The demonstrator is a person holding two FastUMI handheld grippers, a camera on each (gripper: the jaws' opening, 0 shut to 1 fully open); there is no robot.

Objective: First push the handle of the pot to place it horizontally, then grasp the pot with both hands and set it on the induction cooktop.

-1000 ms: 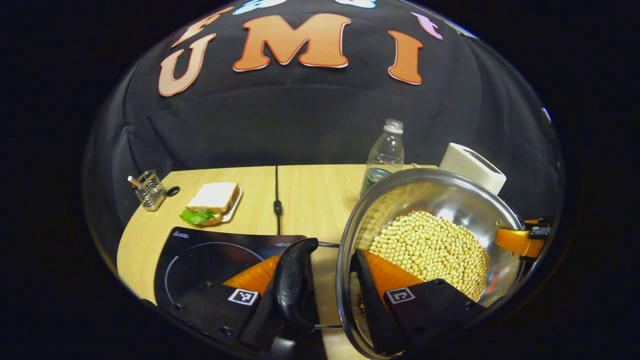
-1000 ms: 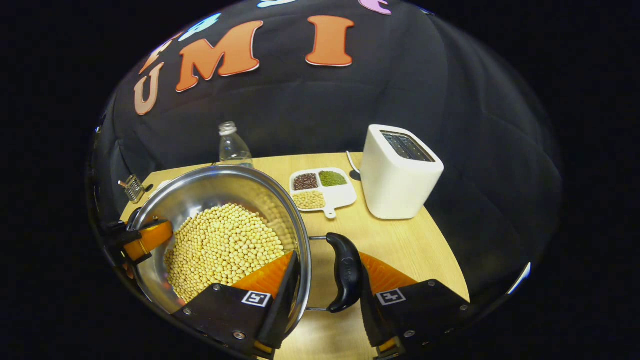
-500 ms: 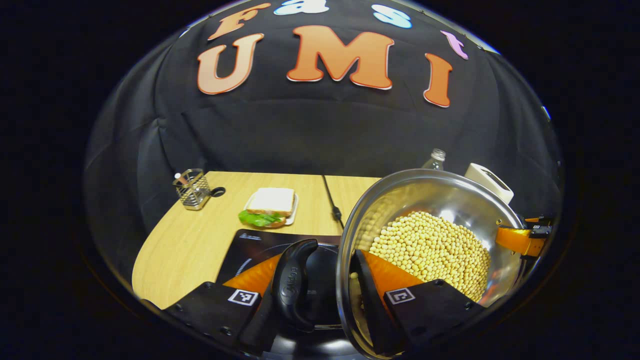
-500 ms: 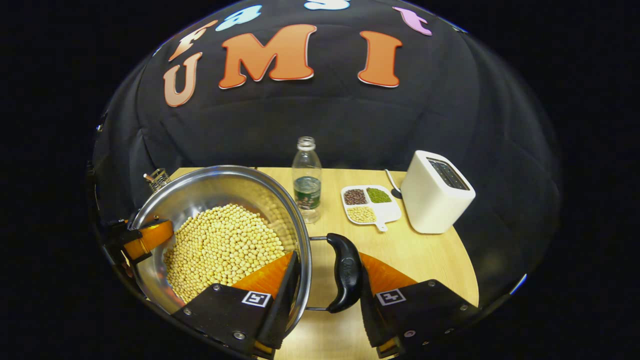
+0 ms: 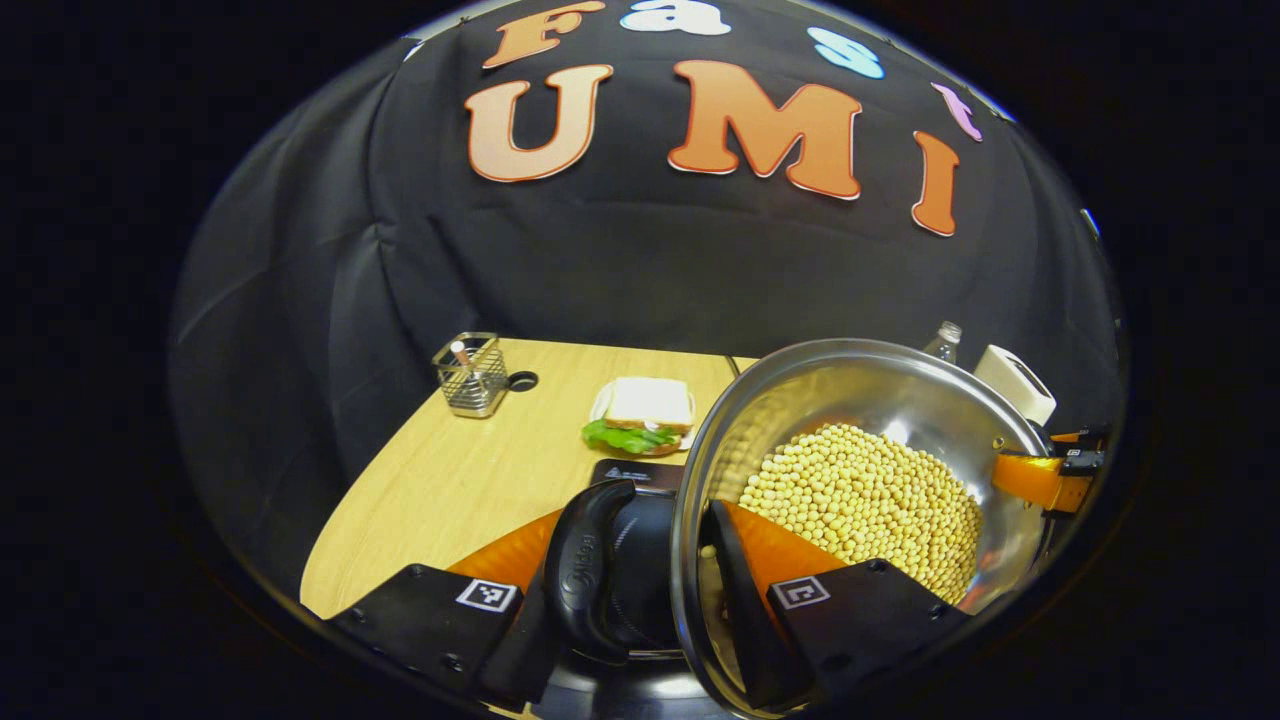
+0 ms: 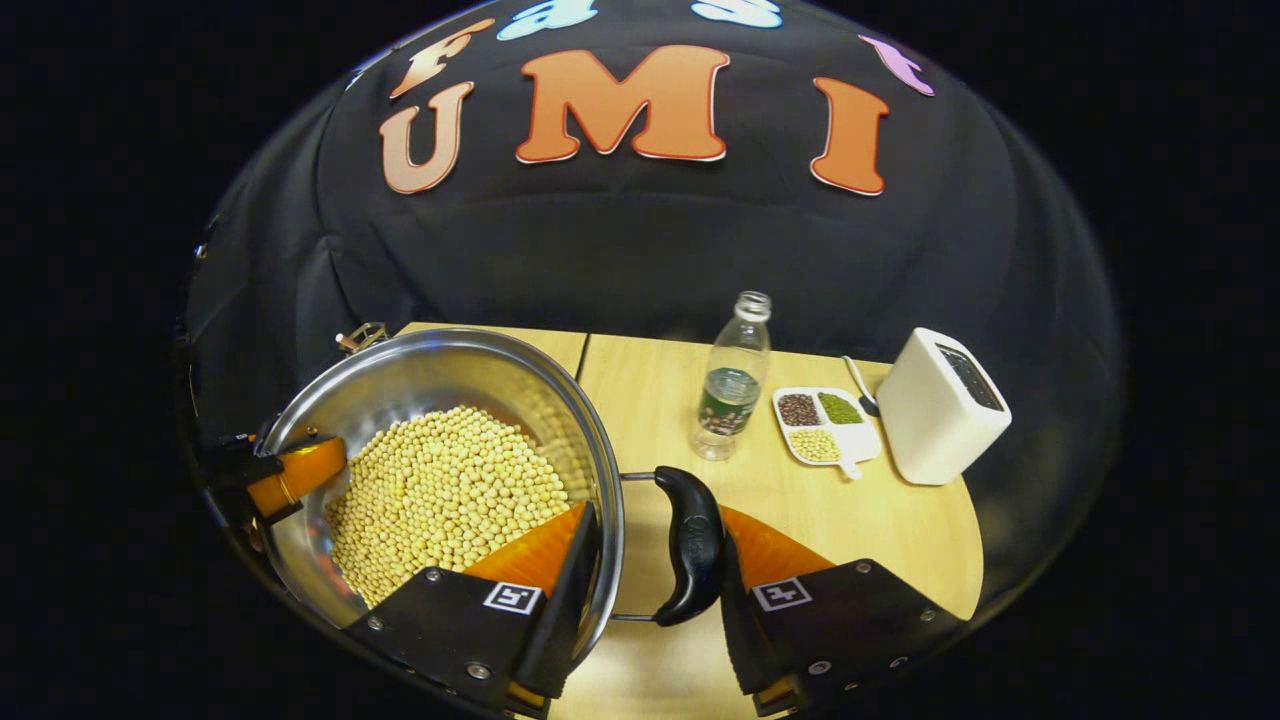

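With both grippers [image 5: 640, 560] [image 6: 650, 560] clamped on its side handles, I hold the pot [image 5: 860, 400] above the induction cooktop [image 5: 640, 475].

sandwich [image 5: 648, 413], wire caddy [image 5: 470, 373], bottle [image 6: 733, 378], toaster [image 6: 942, 406], perhaps a bean tray [image 6: 825, 424], on the table [image 6: 880, 530]
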